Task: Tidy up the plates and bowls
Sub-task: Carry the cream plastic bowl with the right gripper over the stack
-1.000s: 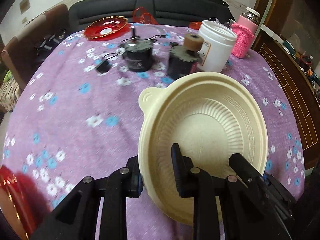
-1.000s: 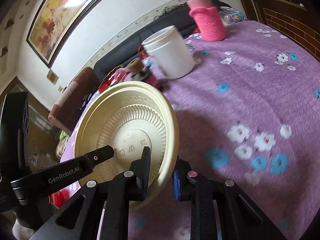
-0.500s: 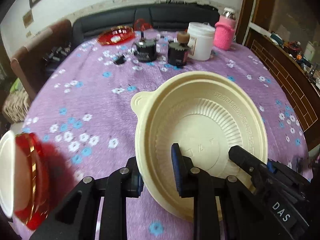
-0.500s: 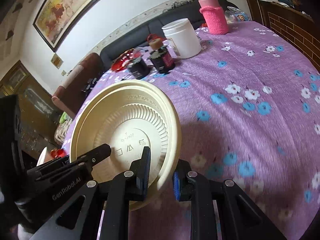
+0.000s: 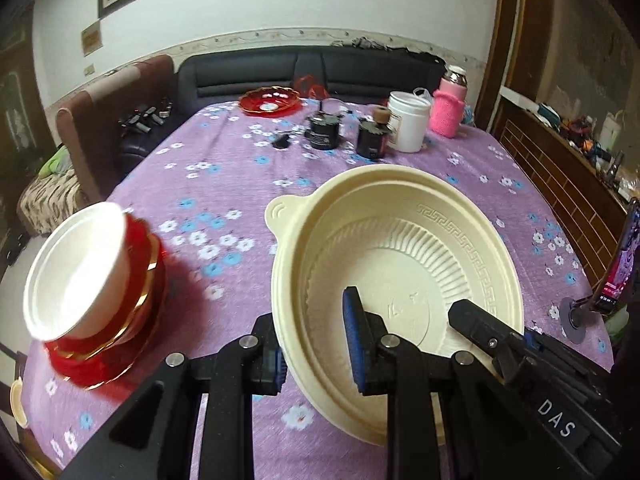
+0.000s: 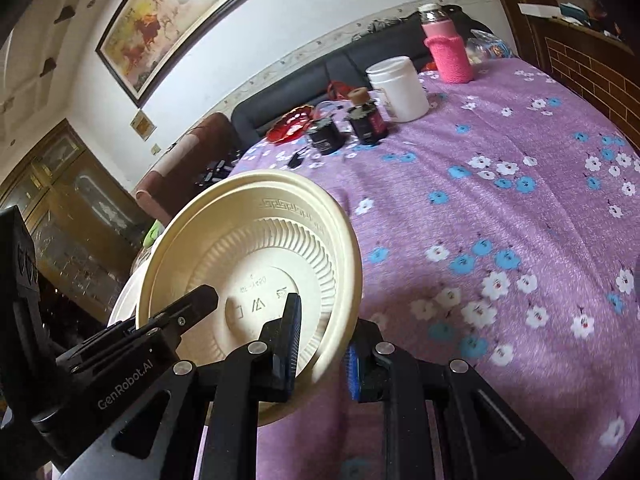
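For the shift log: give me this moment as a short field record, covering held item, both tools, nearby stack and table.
held item: cream bowl, tilted above the table
left tool: shut on the bowl's near rim
right tool: shut on the same bowl's rim
nearby stack: white bowl nested in red dishes, to the left
far table end: red plate, white jar, pink-sleeved bottle
table cover: purple flowered cloth

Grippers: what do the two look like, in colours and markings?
Both are matte black frames with silver bolts and blue ribbed pads. The left gripper is printed "GenRobot.AI" in white, per the right view; the right gripper reads "DAS". No cables or sleeves show.
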Motion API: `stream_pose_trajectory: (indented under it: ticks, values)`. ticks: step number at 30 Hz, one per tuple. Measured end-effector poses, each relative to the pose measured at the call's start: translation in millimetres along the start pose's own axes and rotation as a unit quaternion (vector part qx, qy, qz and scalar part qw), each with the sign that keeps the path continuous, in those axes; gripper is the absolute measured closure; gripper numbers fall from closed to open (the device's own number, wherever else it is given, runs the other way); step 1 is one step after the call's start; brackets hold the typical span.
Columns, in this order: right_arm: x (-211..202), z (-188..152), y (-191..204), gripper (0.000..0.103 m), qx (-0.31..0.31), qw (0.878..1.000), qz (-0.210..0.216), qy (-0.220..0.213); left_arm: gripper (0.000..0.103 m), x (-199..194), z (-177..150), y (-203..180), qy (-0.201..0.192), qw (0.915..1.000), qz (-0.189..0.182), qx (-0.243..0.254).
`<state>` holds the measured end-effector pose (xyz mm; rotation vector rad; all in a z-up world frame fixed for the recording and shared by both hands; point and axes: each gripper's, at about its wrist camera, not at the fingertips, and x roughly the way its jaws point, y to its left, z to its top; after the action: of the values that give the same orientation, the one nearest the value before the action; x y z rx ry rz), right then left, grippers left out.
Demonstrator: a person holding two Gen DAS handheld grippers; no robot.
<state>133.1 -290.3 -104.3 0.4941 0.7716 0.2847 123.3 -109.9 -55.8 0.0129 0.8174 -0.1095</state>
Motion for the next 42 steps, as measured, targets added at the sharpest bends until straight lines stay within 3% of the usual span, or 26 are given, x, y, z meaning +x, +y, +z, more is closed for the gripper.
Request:
stream_pose_trajectory:
  ticks: [11, 22, 35, 42]
  values:
    - [-9, -16, 70, 0.081, -0.055, 0.998, 0.021, -0.011, 0.08, -50, -17, 53, -0.05, 0.9975, 0.042, -0.027]
    - [4, -33, 133, 0.081, -0.103, 0.994, 0.04, -0.003, 0.08, -87, -30, 104, -0.102, 0.989, 0.099, -0.043]
    - [31, -39, 190, 0.081, -0.149, 0.988, 0.048, 0.016, 0.08, -86, -34, 163, -0.089, 0.9846, 0.118, -0.094]
    - [53, -37, 216, 0.081, -0.162, 0.985, 0.052, 0.027, 0.08, -84, -27, 181, -0.099, 0.9796, 0.145, -0.096]
